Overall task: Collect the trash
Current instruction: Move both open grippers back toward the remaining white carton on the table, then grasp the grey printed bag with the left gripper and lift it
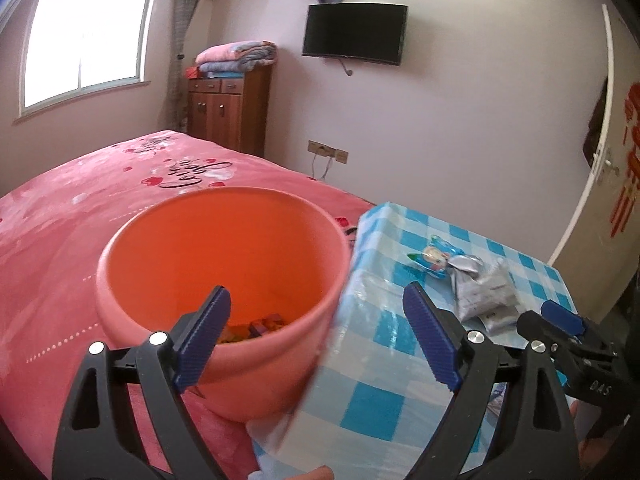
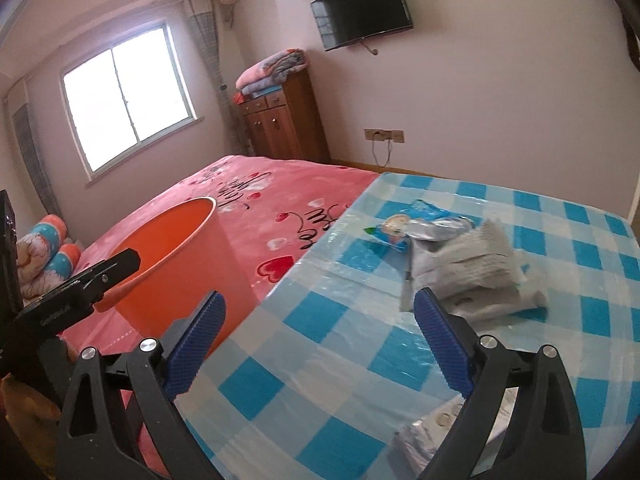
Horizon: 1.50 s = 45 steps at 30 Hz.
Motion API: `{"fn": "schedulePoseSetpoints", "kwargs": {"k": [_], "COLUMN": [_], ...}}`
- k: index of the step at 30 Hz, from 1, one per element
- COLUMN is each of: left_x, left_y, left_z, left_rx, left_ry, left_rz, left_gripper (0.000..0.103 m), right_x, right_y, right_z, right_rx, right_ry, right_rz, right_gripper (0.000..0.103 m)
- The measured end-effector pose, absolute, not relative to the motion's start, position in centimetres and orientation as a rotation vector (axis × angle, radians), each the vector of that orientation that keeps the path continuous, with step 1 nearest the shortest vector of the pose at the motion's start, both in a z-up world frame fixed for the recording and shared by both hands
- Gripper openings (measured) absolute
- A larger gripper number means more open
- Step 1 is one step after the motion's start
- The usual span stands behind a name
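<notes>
Both jaws are held wide, nothing gripped: left gripper [image 1: 316,338] over the orange bin [image 1: 224,276], right gripper [image 2: 320,344] near silver wrappers [image 2: 472,276] (worktop [image 2: 320,380]).

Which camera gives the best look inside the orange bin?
The left wrist view: it looks down into the orange bin, showing colourful scraps at its bottom. The right wrist view shows the bin only from the side, its inside mostly hidden, partly behind the other gripper.

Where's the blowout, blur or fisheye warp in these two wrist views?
Left wrist: bright window blown out, round orange plastic bin slightly motion-smeared, white door frame bowed. Right wrist: window clipped too, crumpled silver wrapper soft, glare on blue-checked plastic tablecloth.
</notes>
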<state>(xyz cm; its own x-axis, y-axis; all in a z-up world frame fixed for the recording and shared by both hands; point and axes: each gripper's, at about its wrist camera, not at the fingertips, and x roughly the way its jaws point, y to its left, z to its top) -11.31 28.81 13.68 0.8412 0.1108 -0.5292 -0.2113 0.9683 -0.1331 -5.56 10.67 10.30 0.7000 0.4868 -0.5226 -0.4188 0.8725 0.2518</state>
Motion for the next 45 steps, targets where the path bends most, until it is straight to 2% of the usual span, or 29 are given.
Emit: {"fn": "schedulePoseSetpoints", "kwargs": {"k": [14,23,32,45], "left_x": [-11.4,-10.2,-9.5,-1.1], "left_y": [23.4,21.6,18.0,13.7], "left_z": [13.1,10.6,9.6,8.9], "left_rx": [-0.146,-0.195,-0.121,-0.183], "left_ry": [0.577,0.691,0.689,0.801], "left_rz": [0.077,0.093,0.043,-0.056], "left_gripper": [0.088,0.088,0.088,0.088], "right_x": [-6.4,-6.5,-5.2,-3.6], "right_y": [5.7,1.4,-4.1,-8.9], "right_z": [9.3,7.9,5.7,2.7], "right_rx": [0.158,0.219,0.307,0.395], "right_ry": [0.605,0.605,0.633,0.664], "right_rz": [0.425,0.365,0.287,0.278], "right_gripper": [0.096,0.096,0.097,0.097]}}
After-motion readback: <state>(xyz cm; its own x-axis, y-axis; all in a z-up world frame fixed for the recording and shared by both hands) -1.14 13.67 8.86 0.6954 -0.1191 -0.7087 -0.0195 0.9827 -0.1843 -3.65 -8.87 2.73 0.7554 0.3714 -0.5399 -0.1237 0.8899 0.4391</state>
